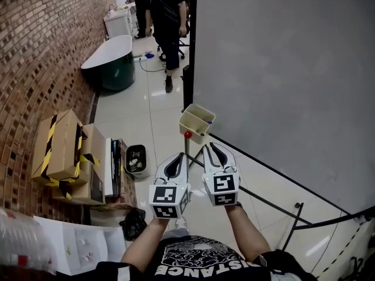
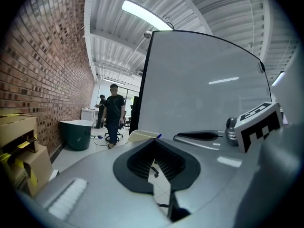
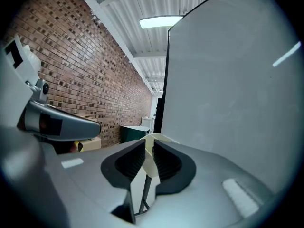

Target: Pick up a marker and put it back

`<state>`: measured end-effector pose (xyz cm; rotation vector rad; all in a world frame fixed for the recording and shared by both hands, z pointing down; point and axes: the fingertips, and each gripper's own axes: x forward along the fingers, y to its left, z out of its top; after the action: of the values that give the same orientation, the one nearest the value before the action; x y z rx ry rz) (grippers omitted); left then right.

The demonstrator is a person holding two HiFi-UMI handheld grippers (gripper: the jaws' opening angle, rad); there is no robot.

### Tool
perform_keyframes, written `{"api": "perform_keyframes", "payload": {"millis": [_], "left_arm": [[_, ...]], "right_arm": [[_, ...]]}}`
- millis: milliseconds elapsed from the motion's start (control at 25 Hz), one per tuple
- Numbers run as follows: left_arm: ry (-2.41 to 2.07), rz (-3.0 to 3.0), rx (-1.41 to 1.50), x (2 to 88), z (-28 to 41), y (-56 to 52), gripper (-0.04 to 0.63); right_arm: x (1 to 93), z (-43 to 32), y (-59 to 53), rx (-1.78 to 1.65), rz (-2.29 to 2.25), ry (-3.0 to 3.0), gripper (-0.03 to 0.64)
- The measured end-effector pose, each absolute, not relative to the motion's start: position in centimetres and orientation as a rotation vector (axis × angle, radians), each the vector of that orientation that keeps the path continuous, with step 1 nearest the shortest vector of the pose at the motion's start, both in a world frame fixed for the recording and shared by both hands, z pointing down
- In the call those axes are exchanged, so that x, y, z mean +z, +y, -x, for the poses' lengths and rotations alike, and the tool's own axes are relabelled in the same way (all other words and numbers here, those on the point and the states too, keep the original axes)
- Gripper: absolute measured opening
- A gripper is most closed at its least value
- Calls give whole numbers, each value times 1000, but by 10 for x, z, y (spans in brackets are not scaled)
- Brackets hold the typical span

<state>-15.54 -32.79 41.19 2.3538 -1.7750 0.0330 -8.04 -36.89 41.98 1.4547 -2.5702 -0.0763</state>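
Both grippers are held up side by side in front of me, pointing roughly level toward the whiteboard (image 1: 281, 69).

L gripper (image 1: 183, 156): jaws closed tip to tip. Only the teardrop gap behind the tips is left, w/ floor seen through it. Nothing in them.

R gripper (image 1: 208, 147): jaws a narrow way apart, nothing gripped. In its own view the beige tray shows through the gap, beyond the tips and not touched.

Tray (image 1: 194, 126) is at 12 o'clock from the grippers, near, at the board's lower corner by the black frame edge.

Marker (image 2: 159, 136): only a small blue tip shows over the tray rim in the L gripper view, so I read it as lying in the tray. Body hidden, can't confirm more.

Red round bit (image 1: 187, 134) sits just under the tray at its 7 o'clock; can't tell what it is.

Surroundings:
- Brick wall (image 1: 41, 40) at 9–10 o'clock, w/ taped cardboard boxes (image 1: 58, 145) at its foot.
- Dark green tub (image 1: 114, 63) at 11 o'clock.
- Person (image 1: 167, 10) in black standing beyond, approx 12 o'clock, on the tiled floor (image 1: 132, 110).
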Motion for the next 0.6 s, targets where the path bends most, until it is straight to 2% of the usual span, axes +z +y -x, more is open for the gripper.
{"api": "perform_keyframes", "payload": {"millis": [440,600], "left_arm": [[-1806,-2353,12,404,130,-269,6],[-1816,-2341,5,405,121,-250,6]], "right_arm": [[389,63,-297,-111,-1434,-2665,28],[387,57,-272,-103,-1415,-2701,0]]}}
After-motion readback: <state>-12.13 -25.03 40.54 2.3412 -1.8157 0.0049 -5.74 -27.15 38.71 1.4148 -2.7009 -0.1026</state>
